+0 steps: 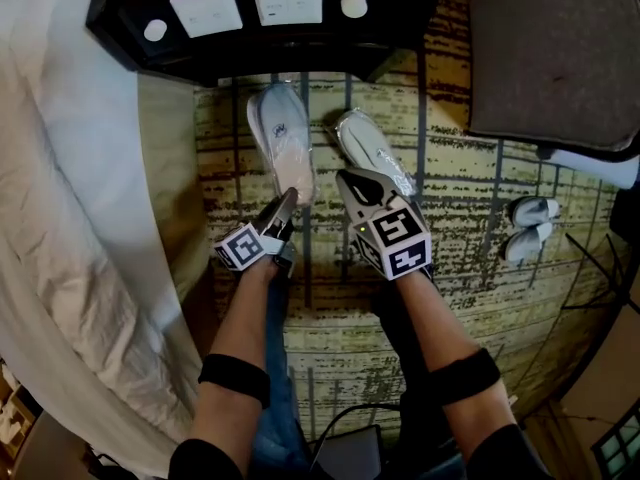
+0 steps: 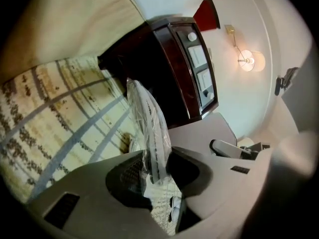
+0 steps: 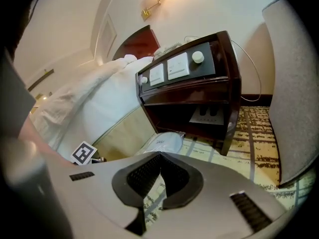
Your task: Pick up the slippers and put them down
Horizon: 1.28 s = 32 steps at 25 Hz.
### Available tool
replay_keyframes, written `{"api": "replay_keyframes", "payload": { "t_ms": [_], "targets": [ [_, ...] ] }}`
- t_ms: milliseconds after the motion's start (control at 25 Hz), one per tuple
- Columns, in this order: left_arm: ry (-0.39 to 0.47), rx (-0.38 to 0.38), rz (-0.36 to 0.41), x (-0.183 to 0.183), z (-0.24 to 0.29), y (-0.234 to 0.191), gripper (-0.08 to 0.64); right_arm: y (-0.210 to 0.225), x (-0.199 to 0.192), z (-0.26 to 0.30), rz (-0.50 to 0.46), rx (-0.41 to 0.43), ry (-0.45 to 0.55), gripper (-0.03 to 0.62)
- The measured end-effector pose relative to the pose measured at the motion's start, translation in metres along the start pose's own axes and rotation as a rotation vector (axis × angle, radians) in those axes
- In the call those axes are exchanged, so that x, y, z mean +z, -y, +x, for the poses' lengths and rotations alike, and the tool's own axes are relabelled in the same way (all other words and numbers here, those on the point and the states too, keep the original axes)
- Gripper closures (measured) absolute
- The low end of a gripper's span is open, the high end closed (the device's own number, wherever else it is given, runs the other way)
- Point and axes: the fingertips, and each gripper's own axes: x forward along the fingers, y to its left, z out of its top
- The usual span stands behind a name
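Note:
Two white slippers wrapped in clear plastic show in the head view. My left gripper (image 1: 288, 203) (image 2: 154, 171) is shut on the heel end of the left slipper (image 1: 283, 133) (image 2: 149, 128), which sticks out ahead of it toward the nightstand; this slipper also shows in the right gripper view (image 3: 162, 143). The other slipper (image 1: 375, 148) lies just beyond my right gripper (image 1: 350, 180) (image 3: 160, 157). That gripper's jaws meet at the tip, and nothing shows between them in its own view. Whether the tips touch the slipper's wrap I cannot tell.
A dark nightstand (image 1: 270, 28) (image 3: 199, 88) with a switch panel stands ahead. The bed (image 1: 70, 218) with its white cover runs along the left. A grey chair (image 1: 555, 53) is at the right. Another white slipper pair (image 1: 528, 226) lies on the patterned carpet (image 1: 450, 298).

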Motion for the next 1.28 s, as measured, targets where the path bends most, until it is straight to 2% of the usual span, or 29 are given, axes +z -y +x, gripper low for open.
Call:
{"api": "replay_keyframes", "payload": {
  "t_ms": [200,400,640,720,800,840,880,920,1000,1280],
  "targets": [
    [0.012,0.022,-0.054,-0.045,0.006,-0.021,0.459,0.017,-0.026,-0.009,0.02,-0.022,-0.005,0.591],
    [-0.018,0.034,-0.083,-0.076,0.022,-0.045,0.459,0.027,-0.06,-0.009,0.041,-0.032,-0.02,0.591],
    [-0.038,0.067,-0.148,-0.097,0.03,-0.073,0.457,0.033,-0.086,-0.004,0.066,-0.041,-0.032,0.591],
    [-0.053,0.11,-0.161,-0.104,0.031,-0.081,0.454,0.034,-0.089,-0.004,0.066,-0.045,-0.036,0.591],
    [-0.091,0.172,-0.164,-0.112,0.031,-0.089,0.405,0.034,-0.088,-0.005,0.068,-0.049,-0.038,0.591],
    [-0.114,0.201,-0.178,-0.116,0.031,-0.092,0.323,0.034,-0.086,-0.005,0.068,-0.05,-0.037,0.591],
    [-0.138,0.228,-0.196,-0.12,0.032,-0.094,0.204,0.035,-0.083,-0.006,0.067,-0.052,-0.036,0.591],
    [-0.158,0.253,-0.212,-0.124,0.032,-0.095,0.129,0.035,-0.08,-0.007,0.065,-0.054,-0.035,0.591],
    [-0.181,0.303,-0.228,-0.127,0.031,-0.096,0.087,0.035,-0.073,-0.011,0.063,-0.058,-0.032,0.591],
    [-0.222,0.45,-0.229,-0.122,0.003,-0.072,0.043,0.017,-0.031,-0.043,0.056,-0.057,-0.013,0.591]
  ]
}}
